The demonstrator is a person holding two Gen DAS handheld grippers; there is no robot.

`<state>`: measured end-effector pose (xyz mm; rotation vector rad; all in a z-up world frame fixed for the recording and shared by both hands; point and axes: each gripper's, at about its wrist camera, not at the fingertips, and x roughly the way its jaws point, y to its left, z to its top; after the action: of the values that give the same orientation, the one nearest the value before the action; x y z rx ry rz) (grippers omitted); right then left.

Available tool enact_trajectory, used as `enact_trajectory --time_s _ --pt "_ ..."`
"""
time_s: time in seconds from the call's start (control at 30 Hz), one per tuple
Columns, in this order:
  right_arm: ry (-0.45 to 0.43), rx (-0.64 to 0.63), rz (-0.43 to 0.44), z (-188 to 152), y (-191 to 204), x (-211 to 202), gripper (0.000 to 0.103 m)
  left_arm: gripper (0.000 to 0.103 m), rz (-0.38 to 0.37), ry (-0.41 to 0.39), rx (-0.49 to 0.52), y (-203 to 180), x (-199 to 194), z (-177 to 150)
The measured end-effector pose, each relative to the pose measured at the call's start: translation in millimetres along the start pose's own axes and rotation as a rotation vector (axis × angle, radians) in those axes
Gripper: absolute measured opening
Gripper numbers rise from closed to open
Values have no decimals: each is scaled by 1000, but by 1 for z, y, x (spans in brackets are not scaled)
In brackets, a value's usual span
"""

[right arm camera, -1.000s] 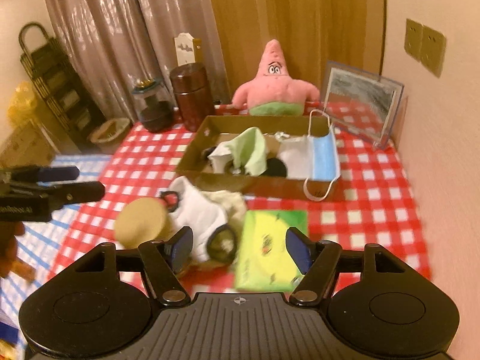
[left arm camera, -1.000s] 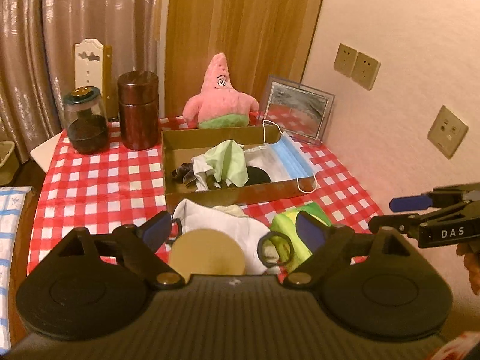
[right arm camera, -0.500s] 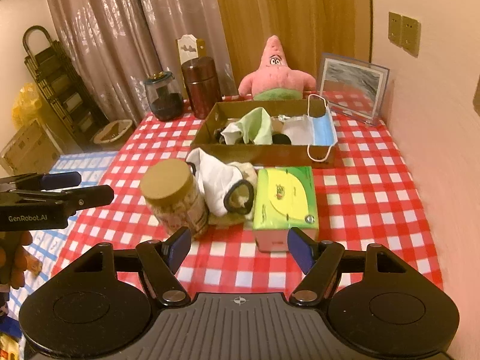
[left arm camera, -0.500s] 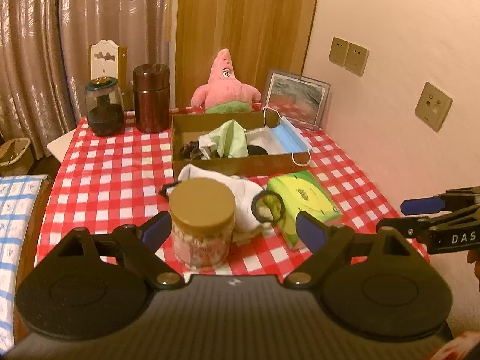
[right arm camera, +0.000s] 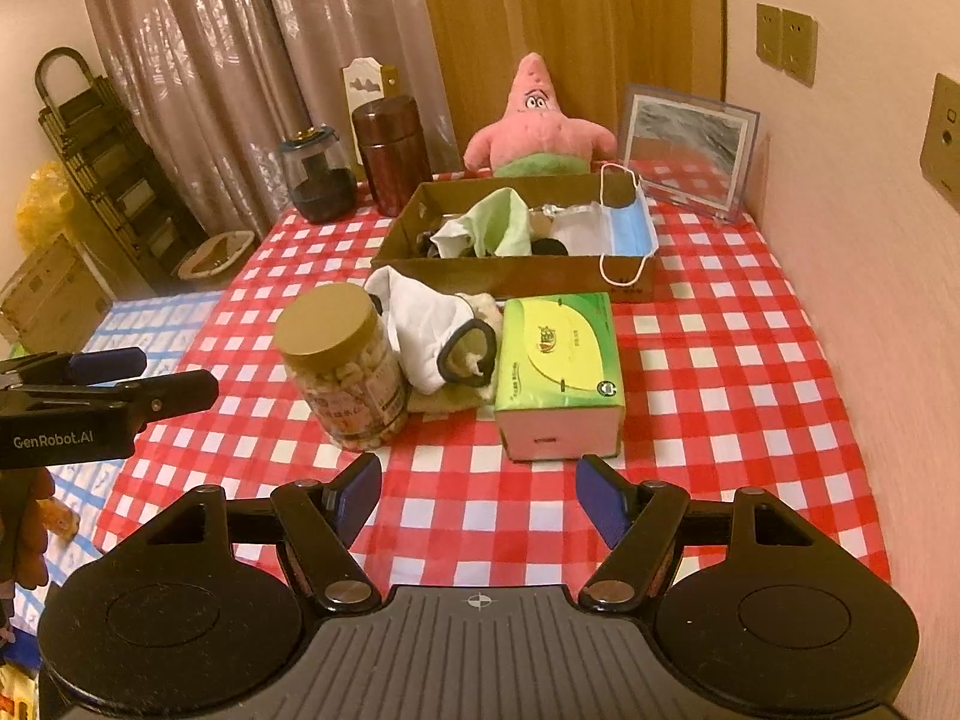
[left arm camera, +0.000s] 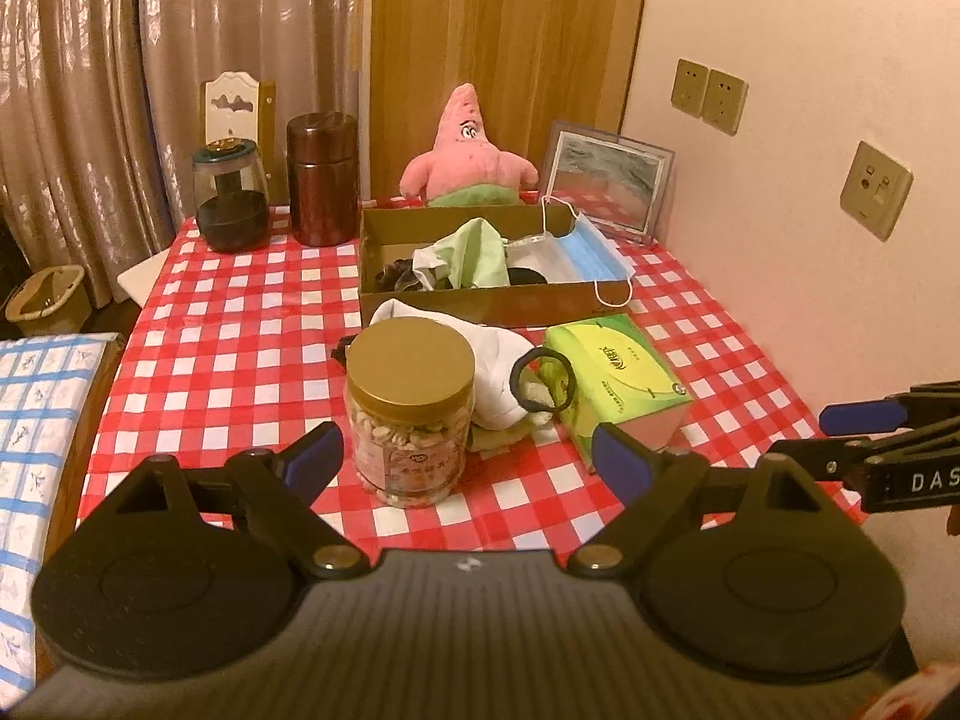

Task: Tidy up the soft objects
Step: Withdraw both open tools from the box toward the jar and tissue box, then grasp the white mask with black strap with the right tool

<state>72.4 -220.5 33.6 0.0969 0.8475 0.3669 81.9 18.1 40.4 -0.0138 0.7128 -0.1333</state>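
Note:
A brown cardboard tray (left arm camera: 480, 306) (right arm camera: 516, 285) on the checked table holds a green cloth (left arm camera: 474, 252) (right arm camera: 501, 228), a blue face mask (left arm camera: 591, 252) (right arm camera: 627, 225) draped over its rim, and dark items. In front of it lie white socks with black cuffs (left arm camera: 498, 372) (right arm camera: 432, 330) on a tan cloth. A pink starfish plush (left arm camera: 465, 150) (right arm camera: 537, 126) sits behind the tray. My left gripper (left arm camera: 465, 459) is open and empty, near the table's front edge. My right gripper (right arm camera: 477, 495) is open and empty, also back from the objects.
A gold-lidded snack jar (left arm camera: 411, 414) (right arm camera: 342, 369) stands left of the socks, a green tissue box (left arm camera: 612, 378) (right arm camera: 561, 366) to their right. A dark glass jar (left arm camera: 231, 195), brown canister (left arm camera: 322, 177) and framed picture (left arm camera: 606, 180) stand at the back. Wall at the right.
Both grippers have pulled back and up from the objects; the jar, socks and tissue box now lie farther away in both views. Both stay open and empty.

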Motion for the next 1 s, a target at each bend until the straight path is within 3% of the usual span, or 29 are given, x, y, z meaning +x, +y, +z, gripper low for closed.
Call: enact_trajectory --time_s 0.43,0.67,1.0 --pt "28 -11 -7 -6 1 10 71 88 -29 49 -27 6 9 -11" --pt "44 -15 -9 -6 -1 20 71 88 -40 72 6 9 18 -13" --pt "54 -178 14 3 5 46 71 88 -57 119 112 29 40 -8"
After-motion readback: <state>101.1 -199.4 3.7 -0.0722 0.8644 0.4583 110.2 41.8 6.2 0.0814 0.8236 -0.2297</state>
